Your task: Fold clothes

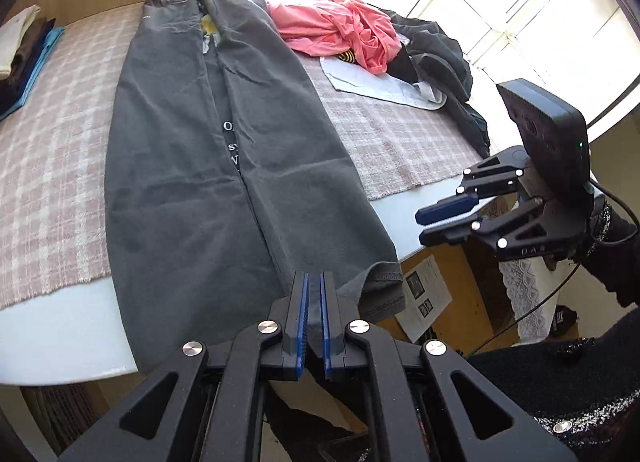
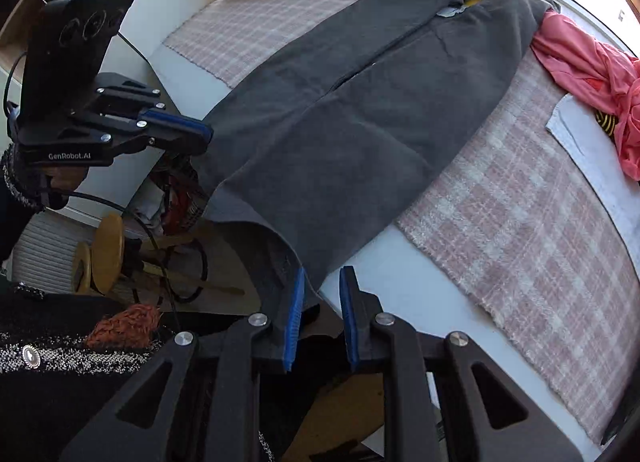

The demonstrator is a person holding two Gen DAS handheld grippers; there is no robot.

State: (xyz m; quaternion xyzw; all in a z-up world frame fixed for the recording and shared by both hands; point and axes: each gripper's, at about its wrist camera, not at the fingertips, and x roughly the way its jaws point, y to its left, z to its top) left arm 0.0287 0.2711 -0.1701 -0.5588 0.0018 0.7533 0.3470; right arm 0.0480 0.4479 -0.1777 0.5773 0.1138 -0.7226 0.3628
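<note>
folding the grey shirt (image 1: 224, 166) lengthwise is done; left gripper (image 1: 314, 290) pinches its hem, right gripper (image 2: 322, 302) hangs narrowly open around the hem corner. next it must clamp, then both carry the hem to the collar.

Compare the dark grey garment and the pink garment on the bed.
The dark grey garment lies spread flat and long, its sides folded inward; the pink garment sits crumpled in a heap. The grey one reaches the near bed edge and hangs over it; the pink one lies by the window. Both rest on the checked blanket.
</note>
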